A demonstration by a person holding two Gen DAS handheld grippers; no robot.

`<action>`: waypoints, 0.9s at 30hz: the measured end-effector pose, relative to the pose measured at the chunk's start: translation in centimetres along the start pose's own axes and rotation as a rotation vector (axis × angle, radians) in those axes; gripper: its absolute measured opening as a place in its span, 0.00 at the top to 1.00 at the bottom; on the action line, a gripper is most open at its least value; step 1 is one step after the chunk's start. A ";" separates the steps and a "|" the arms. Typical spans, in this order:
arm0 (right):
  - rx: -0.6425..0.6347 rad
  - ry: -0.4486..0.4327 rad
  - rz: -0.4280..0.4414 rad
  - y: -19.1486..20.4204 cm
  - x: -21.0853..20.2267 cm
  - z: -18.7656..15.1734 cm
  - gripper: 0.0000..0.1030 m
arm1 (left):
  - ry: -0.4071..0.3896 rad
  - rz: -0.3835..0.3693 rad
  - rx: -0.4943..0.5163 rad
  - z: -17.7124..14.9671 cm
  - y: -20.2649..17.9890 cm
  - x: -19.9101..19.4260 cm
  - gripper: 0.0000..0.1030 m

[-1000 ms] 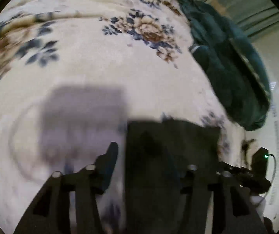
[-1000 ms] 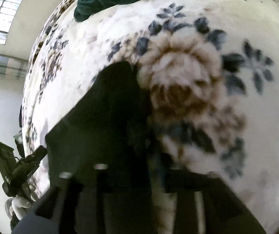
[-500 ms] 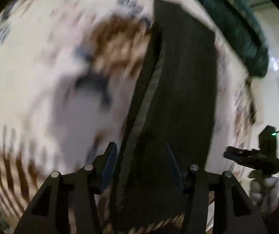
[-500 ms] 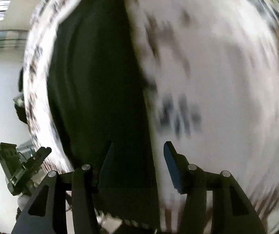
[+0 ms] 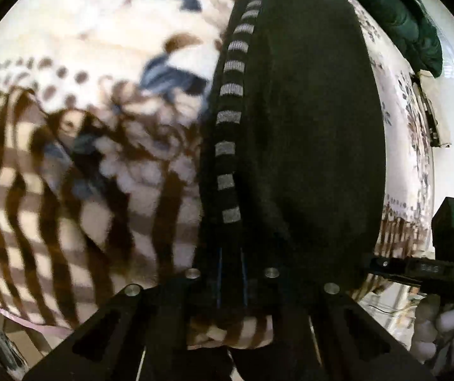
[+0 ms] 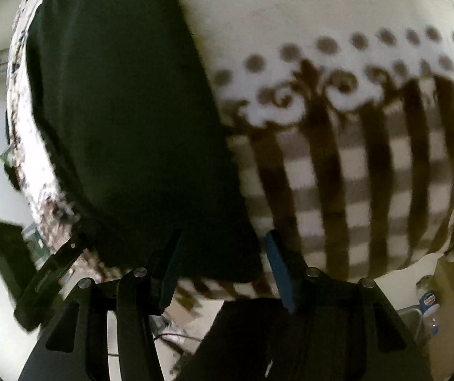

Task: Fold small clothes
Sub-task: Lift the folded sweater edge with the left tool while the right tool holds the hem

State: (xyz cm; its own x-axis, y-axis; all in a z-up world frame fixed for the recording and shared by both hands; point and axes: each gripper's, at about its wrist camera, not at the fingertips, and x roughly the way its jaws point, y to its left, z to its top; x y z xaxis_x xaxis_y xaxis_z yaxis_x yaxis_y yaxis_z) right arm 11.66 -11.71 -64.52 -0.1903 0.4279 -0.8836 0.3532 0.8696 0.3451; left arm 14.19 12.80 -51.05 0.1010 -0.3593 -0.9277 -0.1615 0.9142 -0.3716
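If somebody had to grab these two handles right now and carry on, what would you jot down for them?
Left gripper: shut on the near edge of the black garment, along its grey-striped band.
Right gripper: open at the garment's near edge, holding nothing.
The garment lies long and narrow on the patterned blanket, running away from you; a green garment sits at the far end.
Folds still look unfinished; judge what remains yourself.

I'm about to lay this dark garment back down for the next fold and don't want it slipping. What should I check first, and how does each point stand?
1. Left gripper closed on the dark garment: ok.
2. Right gripper gripping: not ok, jaws open, cloth edge between them.
3. Garment hanging smooth: ok, no big wrinkles.
4. Striped trim straight: ok.
5. Far end of the garment flat on the floral blanket: cannot tell.
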 end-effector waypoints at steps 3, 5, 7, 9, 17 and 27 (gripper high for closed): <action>0.018 -0.039 0.021 0.2 -0.3 -1.1 0.93 | -0.044 -0.002 -0.002 -0.7 0.7 -1.4 0.93; -0.007 -0.067 0.013 1.0 -0.6 -2.1 0.93 | -0.035 0.006 -0.003 -0.8 1.5 -0.9 0.93; -0.020 -0.074 -0.006 0.7 -0.8 -2.6 0.93 | -0.005 -0.013 -0.043 -0.7 3.1 0.0 0.93; -0.009 -0.046 -0.003 0.3 0.1 -2.7 0.93 | 0.015 -0.046 -0.051 -0.3 3.4 0.2 0.89; 0.022 -0.062 0.125 -1.5 -1.1 -1.6 0.53 | -0.014 -0.246 -0.136 -0.6 4.0 0.5 0.33; 0.020 -0.043 0.277 -1.9 2.2 -0.8 0.46 | -0.015 -0.206 -0.052 -0.6 2.8 2.9 0.35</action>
State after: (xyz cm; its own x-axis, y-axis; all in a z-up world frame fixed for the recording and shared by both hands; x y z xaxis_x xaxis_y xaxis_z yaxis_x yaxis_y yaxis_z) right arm 9.85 -12.27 -66.84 -0.0454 0.6374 -0.7692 0.4040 0.7160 0.5694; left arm 13.47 14.19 -54.74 0.1519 -0.5345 -0.8314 -0.1864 0.8106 -0.5552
